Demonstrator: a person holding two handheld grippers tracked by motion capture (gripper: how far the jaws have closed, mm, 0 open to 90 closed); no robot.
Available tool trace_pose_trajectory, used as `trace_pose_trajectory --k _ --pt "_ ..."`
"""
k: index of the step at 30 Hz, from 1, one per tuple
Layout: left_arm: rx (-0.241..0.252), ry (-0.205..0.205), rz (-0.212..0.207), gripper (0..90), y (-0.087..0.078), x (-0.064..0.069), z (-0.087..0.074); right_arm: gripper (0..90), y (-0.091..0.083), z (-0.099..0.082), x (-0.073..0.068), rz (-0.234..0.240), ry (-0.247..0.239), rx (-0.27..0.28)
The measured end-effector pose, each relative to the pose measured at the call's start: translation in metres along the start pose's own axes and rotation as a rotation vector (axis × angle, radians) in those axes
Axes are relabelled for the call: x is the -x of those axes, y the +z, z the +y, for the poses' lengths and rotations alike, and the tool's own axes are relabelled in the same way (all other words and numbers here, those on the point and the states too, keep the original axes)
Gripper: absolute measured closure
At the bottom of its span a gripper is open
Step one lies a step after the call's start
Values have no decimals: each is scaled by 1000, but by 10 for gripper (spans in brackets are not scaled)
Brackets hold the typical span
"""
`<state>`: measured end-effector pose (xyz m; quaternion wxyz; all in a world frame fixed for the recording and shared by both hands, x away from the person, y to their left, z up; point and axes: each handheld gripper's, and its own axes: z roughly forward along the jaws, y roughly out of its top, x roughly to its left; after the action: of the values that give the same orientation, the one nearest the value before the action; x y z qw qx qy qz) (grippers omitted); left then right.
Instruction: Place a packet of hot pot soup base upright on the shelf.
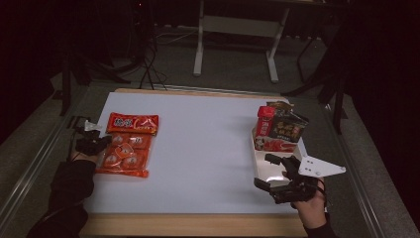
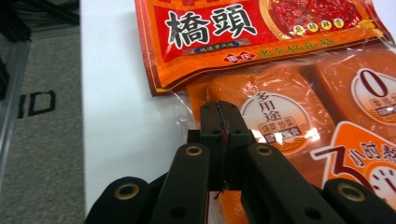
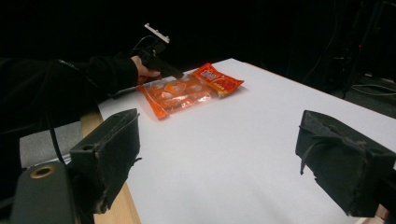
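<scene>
High view: white tray holds snack packets; left tool closed, right tool open.

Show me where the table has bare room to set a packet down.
The wide white middle of the table, between the orange packet and the white tray, is free. The tray's far end is crowded with upright packets.

1. The left gripper sits at the table's left edge, held by a hand in a dark sleeve that comes in from the near left corner.
2. In the left gripper view its black jaws are pressed together, tips meeting.
3. The right gripper rests at the near right, its grey plate on top, held in a bare hand.
4. Its padded jaws stand wide apart, pointing left.
</scene>
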<state>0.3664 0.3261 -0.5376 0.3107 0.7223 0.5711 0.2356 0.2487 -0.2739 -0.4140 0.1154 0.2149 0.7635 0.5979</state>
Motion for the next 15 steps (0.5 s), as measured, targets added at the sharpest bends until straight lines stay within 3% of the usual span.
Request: trace_pose_trajectory --k 11,15 --pt "0 37 -93 900 8 35 7 137 1 0 0 6 8 -3" --pt "-2 81 -155 900 13 63 11 137 1 -1 1 9 11 -8"
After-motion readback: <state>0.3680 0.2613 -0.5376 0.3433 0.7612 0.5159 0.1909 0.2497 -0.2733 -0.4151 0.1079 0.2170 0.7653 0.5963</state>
